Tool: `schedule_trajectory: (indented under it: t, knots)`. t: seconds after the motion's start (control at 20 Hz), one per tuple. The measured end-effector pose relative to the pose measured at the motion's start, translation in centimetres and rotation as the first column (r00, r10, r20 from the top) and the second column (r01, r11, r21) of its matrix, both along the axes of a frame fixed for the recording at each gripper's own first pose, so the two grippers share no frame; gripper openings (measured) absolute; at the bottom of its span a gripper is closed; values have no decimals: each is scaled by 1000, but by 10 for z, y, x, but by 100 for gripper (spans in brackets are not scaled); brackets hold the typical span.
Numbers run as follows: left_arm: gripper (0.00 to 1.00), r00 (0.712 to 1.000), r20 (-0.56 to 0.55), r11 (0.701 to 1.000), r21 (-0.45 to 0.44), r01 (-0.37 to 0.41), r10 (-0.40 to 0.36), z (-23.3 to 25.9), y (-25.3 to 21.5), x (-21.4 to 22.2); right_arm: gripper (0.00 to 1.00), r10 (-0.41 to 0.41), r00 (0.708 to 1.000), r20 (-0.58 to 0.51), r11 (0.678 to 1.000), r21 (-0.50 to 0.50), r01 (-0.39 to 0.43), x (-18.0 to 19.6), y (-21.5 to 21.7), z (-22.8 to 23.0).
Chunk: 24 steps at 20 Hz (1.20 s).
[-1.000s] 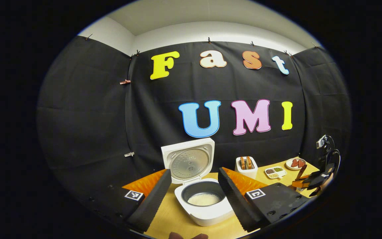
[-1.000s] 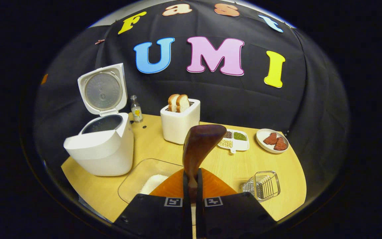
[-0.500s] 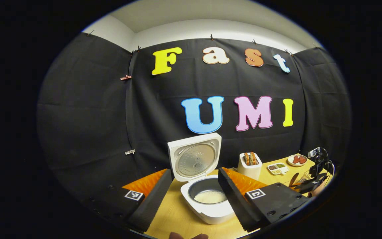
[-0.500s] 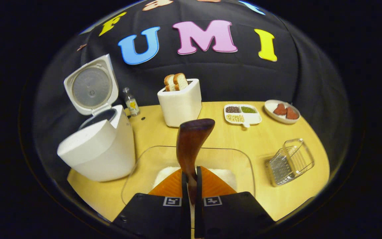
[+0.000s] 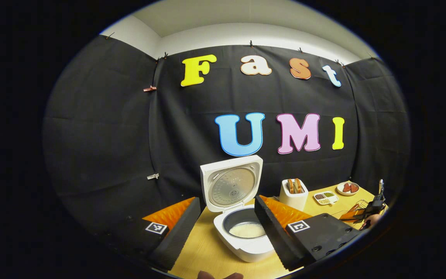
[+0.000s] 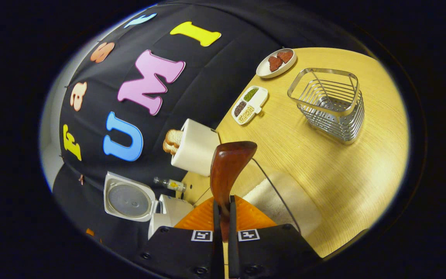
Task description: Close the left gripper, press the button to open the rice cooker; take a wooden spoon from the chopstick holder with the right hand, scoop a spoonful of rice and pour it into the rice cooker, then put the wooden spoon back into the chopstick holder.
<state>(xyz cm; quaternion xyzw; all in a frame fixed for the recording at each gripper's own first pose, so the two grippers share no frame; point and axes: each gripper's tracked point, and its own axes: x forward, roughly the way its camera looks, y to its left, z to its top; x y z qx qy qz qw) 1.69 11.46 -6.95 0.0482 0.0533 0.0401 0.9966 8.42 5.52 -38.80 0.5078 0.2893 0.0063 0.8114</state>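
Gripping the wooden spoon [image 6: 229, 170] by its handle, the right tongs [image 6: 223, 217] were pressed shut on it, both fingers against the wood; the lower handle was hidden between them, and the bowl's inside faced away, so any load could not be told. Beyond the bowl lay a clear container [image 6: 281, 197] with white rice, its near edge cut off behind the tongs. The right gripper view was rolled hard over, so the tabletop [image 6: 343, 162] ran up the right side, with the wire chopstick holder [image 6: 329, 102] standing well apart from the spoon. A toaster [image 6: 194, 147] with bread, a divided dish [image 6: 249, 105] and a plate [image 6: 276, 62] stood farther off.

The left tongs [image 5: 225, 228] stood wide apart, holding nothing, hovering before the rice cooker [image 5: 242, 232], whose lid [image 5: 230, 186] stood upright and open with white rice in the pot. One finger covered the cooker's right edge. Far right in the left gripper view, the right tongs were small and hard to make out.
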Motion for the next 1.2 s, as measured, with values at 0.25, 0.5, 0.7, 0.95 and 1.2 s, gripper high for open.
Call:
schedule_trajectory:
  t: [0.25, 0.5, 0.7, 0.95, 1.2]
  knots:
    - [97, 1000, 1, 1000, -10, 0, 0, 0, 0, -1, 9, -26, 999, 39, 995, 95, 22, -2, -18, 25]
    - [97, 1000, 7, 1000, -19, -2, 2, 1, -1, -5, 9, -35, 997, 66, 981, 192, 21, -2, -24, 53]
    - [97, 1000, 11, 1000, -15, -5, 5, 0, 0, -9, 9, -32, 993, 112, 972, 235, 4, 1, -19, 85]
    - [97, 1000, 4, 999, -30, -13, 13, -5, 1, -12, 9, 5, 990, 142, 956, 290, -46, 10, 5, 124]
    - [97, 1000, 2, 999, -39, -28, 28, -8, 7, -15, 9, 77, 982, 175, 954, 274, -124, 27, 49, 155]
